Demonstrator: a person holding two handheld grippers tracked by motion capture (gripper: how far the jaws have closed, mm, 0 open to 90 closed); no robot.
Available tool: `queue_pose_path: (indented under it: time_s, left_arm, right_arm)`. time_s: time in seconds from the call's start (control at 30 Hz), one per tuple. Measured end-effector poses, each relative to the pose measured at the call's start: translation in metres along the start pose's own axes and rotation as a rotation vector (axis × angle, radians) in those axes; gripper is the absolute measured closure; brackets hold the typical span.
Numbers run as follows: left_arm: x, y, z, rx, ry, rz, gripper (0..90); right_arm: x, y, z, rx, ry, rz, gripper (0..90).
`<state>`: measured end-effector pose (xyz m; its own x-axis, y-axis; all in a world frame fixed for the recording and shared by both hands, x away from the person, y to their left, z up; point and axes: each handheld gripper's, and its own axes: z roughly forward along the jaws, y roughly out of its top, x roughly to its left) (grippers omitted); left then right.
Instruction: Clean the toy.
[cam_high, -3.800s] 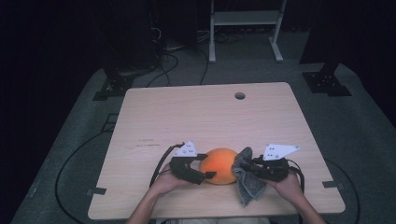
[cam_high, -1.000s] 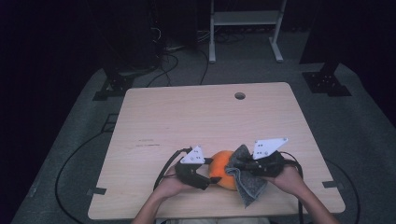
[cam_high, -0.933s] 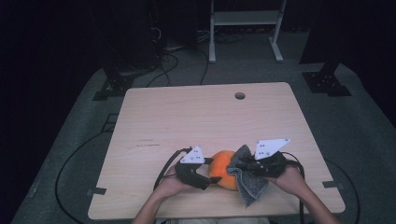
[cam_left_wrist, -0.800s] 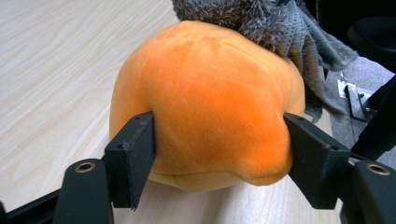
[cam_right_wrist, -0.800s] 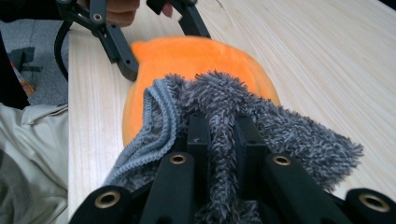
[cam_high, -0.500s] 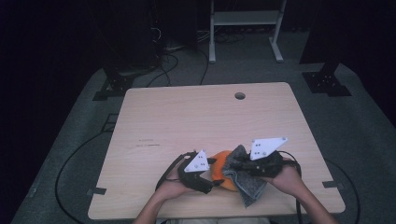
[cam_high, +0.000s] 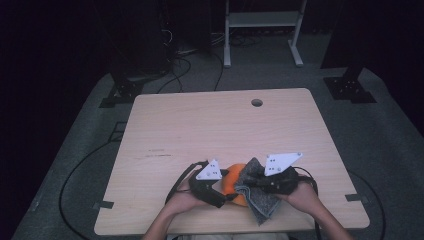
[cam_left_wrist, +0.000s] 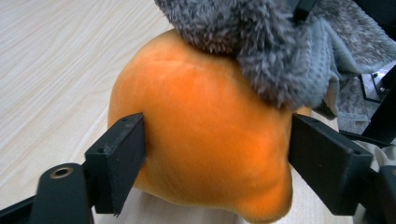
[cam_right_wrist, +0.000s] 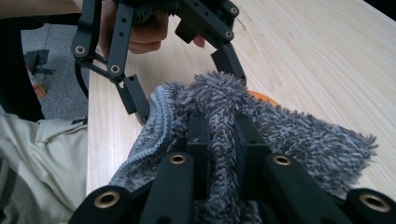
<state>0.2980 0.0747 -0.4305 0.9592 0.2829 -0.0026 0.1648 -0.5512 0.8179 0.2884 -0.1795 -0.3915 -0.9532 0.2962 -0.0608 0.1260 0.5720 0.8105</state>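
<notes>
Orange ball (cam_high: 234, 181), soft-looking, sits on the desk (cam_high: 220, 130) near the front edge, a little right of the middle, between the two hands.

Left claw (cam_high: 226, 189): comes in from the left, held low by the left hand (cam_high: 186, 200). In the left gripper view the ball (cam_left_wrist: 205, 140) stands between its two black jaws. The left jaw lies right against the ball's side; the right jaw sits at its other side, and I cannot tell whether it still presses. The jaws have just been opening, with the ball between them.

Right claw (cam_high: 250, 182): held by the right hand (cam_high: 300, 195), closed tight on a grey fluffy cloth (cam_high: 257, 192). In the right gripper view the cloth (cam_right_wrist: 280, 135) is pinched between the two jaws, and its pile spills out on both sides of them.

The cloth lies over the ball's top and right side, touching it; in the left gripper view its grey pile (cam_left_wrist: 261, 51) covers the ball's upper part. Its loose end hangs down onto the desk toward the front edge.

A small round hole (cam_high: 257, 102) sits near the desk's far edge, well apart from the work.
</notes>
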Motion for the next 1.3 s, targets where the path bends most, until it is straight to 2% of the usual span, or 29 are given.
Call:
queue_pose_path:
  time_s: [0.1, 0.13, 0.17, 0.23, 0.33, 0.4, 0.47, 0.53, 0.6, 0.63, 0.7, 0.77, 0.8, 0.93, 1.03, 1.1, 1.13, 1.17, 1.2, 1.27, 1.3]
  left_arm:
    - [0.002, -0.003, -0.001, 0.021, -0.003, -0.01, 22.0]
    - [0.006, -0.008, -0.001, 0.031, -0.016, -0.042, 21.9]
    - [0.006, -0.008, -0.001, 0.031, -0.016, -0.042, 21.6]
    - [0.008, -0.012, 0.0, 0.022, -0.03, -0.067, 21.0]
    - [0.009, -0.007, -0.002, 0.001, -0.055, -0.071, 15.2]
    - [0.009, -0.003, -0.003, -0.018, -0.061, -0.082, 9.7]
    - [0.009, 0.003, -0.003, -0.035, -0.041, -0.072, 9.5]
    - [0.01, 0.007, -0.001, -0.011, -0.024, -0.06, 5.8]
    - [0.011, 0.009, 0.005, 0.021, -0.037, -0.062, 3.0]
    - [0.012, 0.009, 0.008, 0.042, -0.051, -0.07, 3.0]
    - [0.013, 0.006, 0.012, 0.047, -0.075, -0.082, 3.9]
    - [0.011, 0.003, 0.011, 0.055, -0.063, -0.055, 13.2]
    - [0.011, 0.001, 0.01, 0.065, -0.061, -0.062, 15.2]
    - [0.015, -0.006, 0.005, 0.086, -0.06, -0.068, 18.3]
    - [0.015, -0.01, 0.002, 0.09, -0.063, -0.063, 19.7]
    - [0.015, -0.01, 0.001, 0.083, -0.068, -0.054, 19.4]
    - [0.014, -0.008, 0.0, 0.067, -0.073, -0.043, 14.4]
    - [0.014, -0.006, -0.001, 0.055, -0.075, -0.039, 14.4]
    - [0.014, -0.002, -0.003, 0.03, -0.07, -0.034, 10.8]
    - [0.013, 0.005, -0.004, -0.014, -0.047, -0.023, 10.4]
    - [0.012, 0.008, -0.002, -0.012, -0.034, -0.018, 9.0]
  right_arm:
    - [-0.002, -0.006, -0.005, -0.004, -0.015, 0.012, 78.6]
    - [-0.004, -0.016, -0.011, -0.022, -0.027, 0.05, 78.5]
    - [-0.004, -0.016, -0.011, -0.022, -0.027, 0.05, 78.5]
    - [-0.007, -0.026, -0.016, -0.027, -0.044, 0.082, 78.5]
    - [-0.009, -0.037, -0.019, -0.046, -0.047, 0.118, 78.5]
    - [-0.006, -0.039, -0.019, -0.051, -0.035, 0.117, 78.6]
    - [-0.005, -0.039, -0.017, -0.053, -0.028, 0.106, 78.6]
    - [0.001, -0.04, -0.013, -0.057, -0.008, 0.089, 78.7]
    - [0.006, -0.042, -0.01, -0.063, 0.004, 0.082, 78.7]
    - [0.006, -0.042, -0.01, -0.063, 0.004, 0.082, 78.7]
    - [0.006, -0.044, -0.011, -0.064, 0.011, 0.082, 78.7]
    - [0.007, -0.046, -0.011, -0.066, 0.013, 0.085, 78.7]
    - [0.007, -0.047, -0.011, -0.071, 0.015, 0.088, 78.7]
    - [0.006, -0.053, -0.012, -0.072, 0.009, 0.095, 78.6]
    - [0.002, -0.062, -0.015, -0.066, 0.014, 0.132, 78.6]
    - [0.0, -0.067, -0.016, -0.06, 0.013, 0.147, 78.5]
    - [0.001, -0.068, -0.016, -0.059, 0.012, 0.151, 78.5]
    - [0.001, -0.068, -0.016, -0.059, 0.012, 0.151, 78.5]
    - [0.001, -0.068, -0.016, -0.057, -0.001, 0.148, 78.4]
    - [0.001, -0.068, -0.016, -0.057, -0.005, 0.149, 78.4]
    - [0.0, -0.067, -0.016, -0.06, -0.001, 0.151, 78.4]
